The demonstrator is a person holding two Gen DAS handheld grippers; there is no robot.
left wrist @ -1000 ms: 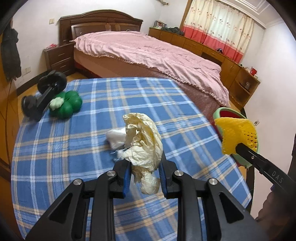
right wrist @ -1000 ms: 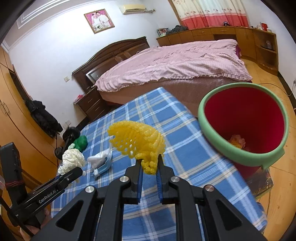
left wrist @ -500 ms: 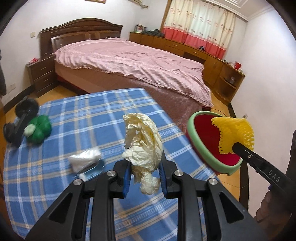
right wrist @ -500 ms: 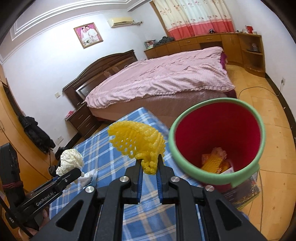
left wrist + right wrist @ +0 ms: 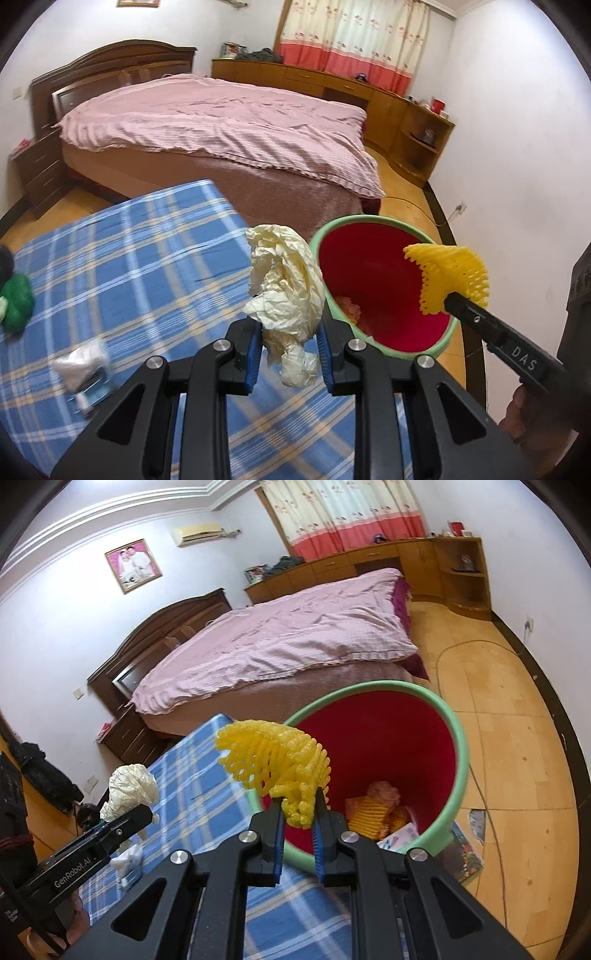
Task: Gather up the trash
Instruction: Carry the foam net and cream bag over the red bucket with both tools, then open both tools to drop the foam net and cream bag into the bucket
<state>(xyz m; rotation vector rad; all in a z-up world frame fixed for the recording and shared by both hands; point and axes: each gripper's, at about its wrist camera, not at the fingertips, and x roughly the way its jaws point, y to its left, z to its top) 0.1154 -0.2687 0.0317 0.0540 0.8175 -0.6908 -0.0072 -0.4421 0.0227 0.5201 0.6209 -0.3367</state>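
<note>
My left gripper (image 5: 290, 328) is shut on a crumpled cream paper wad (image 5: 286, 291), held over the right edge of the blue plaid table (image 5: 129, 266), just left of the bin. The red bin with a green rim (image 5: 373, 295) stands on the floor beside the table. My right gripper (image 5: 299, 810) is shut on a yellow foam fruit net (image 5: 275, 764), which hangs over the bin's near rim (image 5: 460, 760). Several pieces of trash (image 5: 380, 808) lie at the bin's bottom. The right gripper's finger with the yellow net (image 5: 450, 275) shows over the bin's mouth in the left wrist view.
A white crumpled wrapper (image 5: 83, 363) lies on the table at left, a green round object (image 5: 14, 302) at the far left edge. A bed with a pink cover (image 5: 221, 122) stands behind the table. A flat printed item (image 5: 465, 856) lies on the wooden floor under the bin.
Both grippers swung right from over the table toward the bin, each keeping its load. The yellow net now hangs over the bin's mouth; the wad has come to its left rim.
</note>
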